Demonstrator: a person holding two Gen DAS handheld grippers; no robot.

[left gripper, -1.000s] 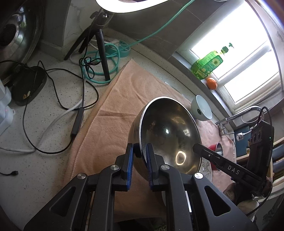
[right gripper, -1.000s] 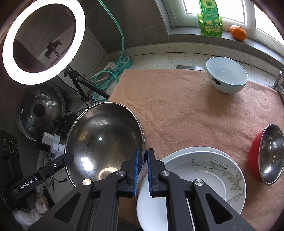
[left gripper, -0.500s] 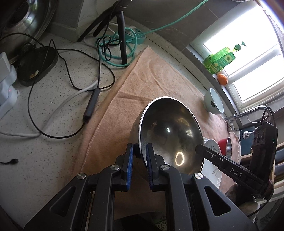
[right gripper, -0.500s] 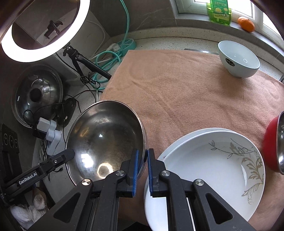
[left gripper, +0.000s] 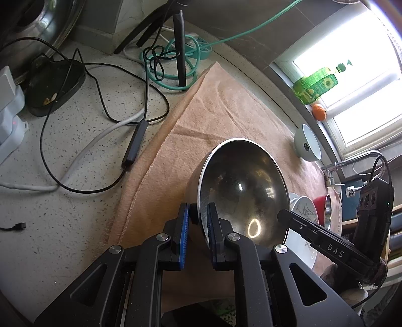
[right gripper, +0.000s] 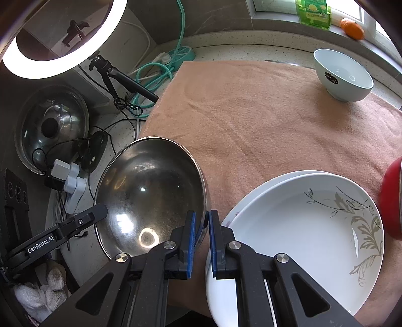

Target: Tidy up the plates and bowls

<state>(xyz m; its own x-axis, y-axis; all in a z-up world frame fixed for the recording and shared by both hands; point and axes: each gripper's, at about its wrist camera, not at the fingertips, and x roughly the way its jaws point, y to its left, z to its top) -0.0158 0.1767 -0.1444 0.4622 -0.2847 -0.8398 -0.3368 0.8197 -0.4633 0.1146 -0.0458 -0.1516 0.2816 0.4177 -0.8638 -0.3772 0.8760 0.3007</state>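
Observation:
A large steel bowl (left gripper: 241,193) (right gripper: 150,191) hangs tilted over the left part of the peach towel (right gripper: 263,120). My left gripper (left gripper: 198,221) is shut on its left rim. On the opposite rim my right gripper (right gripper: 201,226) is shut too. Just right of the bowl lie two stacked white plates (right gripper: 306,226), the upper one with a leaf pattern. A pale blue bowl (right gripper: 343,75) stands at the towel's far edge. A red bowl with a steel inside (right gripper: 392,198) sits at the right edge.
Left of the towel the speckled counter (left gripper: 50,201) holds black and white cables, a teal power strip (right gripper: 176,56), a ring-light tripod (left gripper: 179,45) and a pot lid (right gripper: 50,128). A green bottle (right gripper: 312,10) and an orange (right gripper: 351,27) stand on the windowsill. A tap (left gripper: 351,163) is at the right.
Both grippers have come down with the steel bowl between them, closer to the towel. The plates and the counter look nearer. The grips are unchanged.

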